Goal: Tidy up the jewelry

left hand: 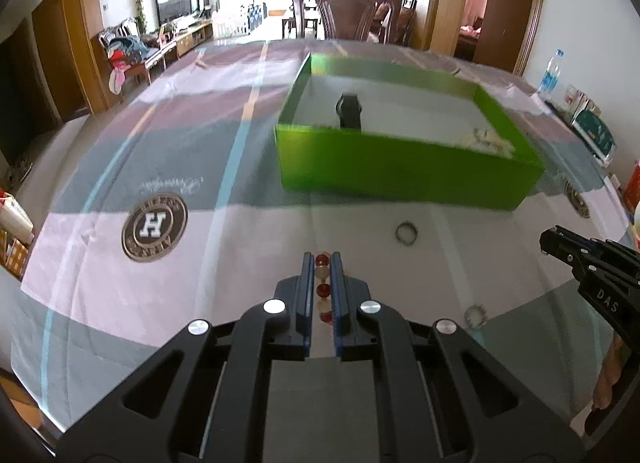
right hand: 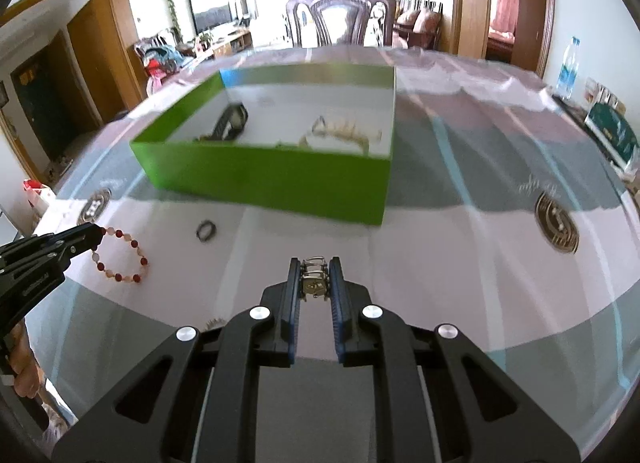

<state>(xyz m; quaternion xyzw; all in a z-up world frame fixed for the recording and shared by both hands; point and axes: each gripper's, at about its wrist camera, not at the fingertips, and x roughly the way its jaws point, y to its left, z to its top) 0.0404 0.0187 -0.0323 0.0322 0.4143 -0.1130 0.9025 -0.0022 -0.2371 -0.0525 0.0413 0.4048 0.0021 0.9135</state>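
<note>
Two grippers work near the table's front edge. Left wrist view: left gripper (left hand: 321, 259) clamps the limp, light bead bracelet (left hand: 323, 290), short of the green box (left hand: 404, 167). Right wrist view: right gripper (right hand: 315, 263) pinches a small metal link bracelet (right hand: 315, 278), likely slippery, best held crosswise.
</note>
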